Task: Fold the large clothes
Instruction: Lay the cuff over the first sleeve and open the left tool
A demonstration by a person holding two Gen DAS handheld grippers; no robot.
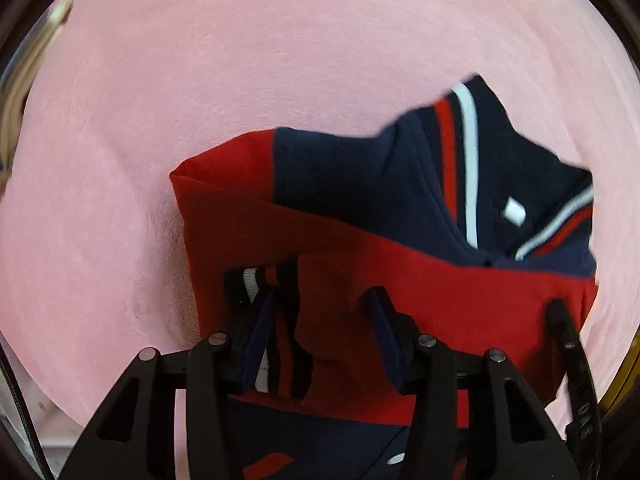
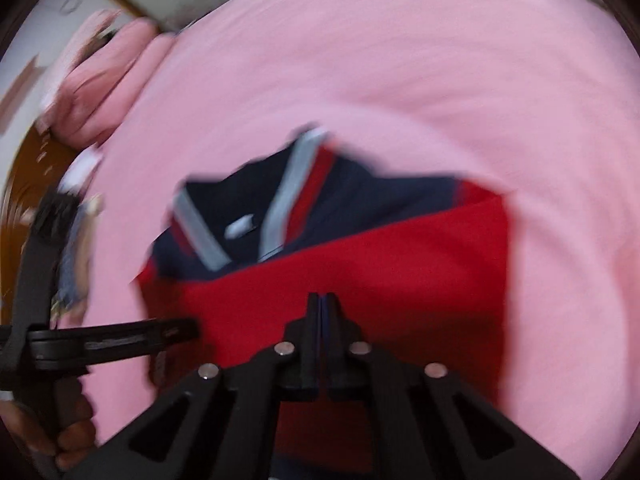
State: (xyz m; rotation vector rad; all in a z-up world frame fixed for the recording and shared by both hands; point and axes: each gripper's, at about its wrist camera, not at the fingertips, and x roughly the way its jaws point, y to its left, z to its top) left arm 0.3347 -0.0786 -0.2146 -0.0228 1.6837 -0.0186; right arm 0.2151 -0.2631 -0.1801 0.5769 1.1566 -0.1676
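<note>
Listing one garment: polo shirt point(image 1: 400, 280), red body with navy shoulders and a collar point(image 1: 466, 152) striped white and red, lying partly folded on a pink bed cover point(image 1: 280, 60). Judged soft, light and limp knit, likely to sag and slide over itself; best taken at hems, the striped sleeve cuff point(image 1: 260, 280) or fold corners, pinching a single layer. Left claw point(image 1: 320, 300) stands parted above the red panel, cuff beside one finger, nothing pinched. Right claw point(image 2: 322, 300) is closed, tips together over red cloth; whether it traps fabric cannot be told. Room: pink pillows point(image 2: 100, 88), wooden frame, pale wall.
</note>
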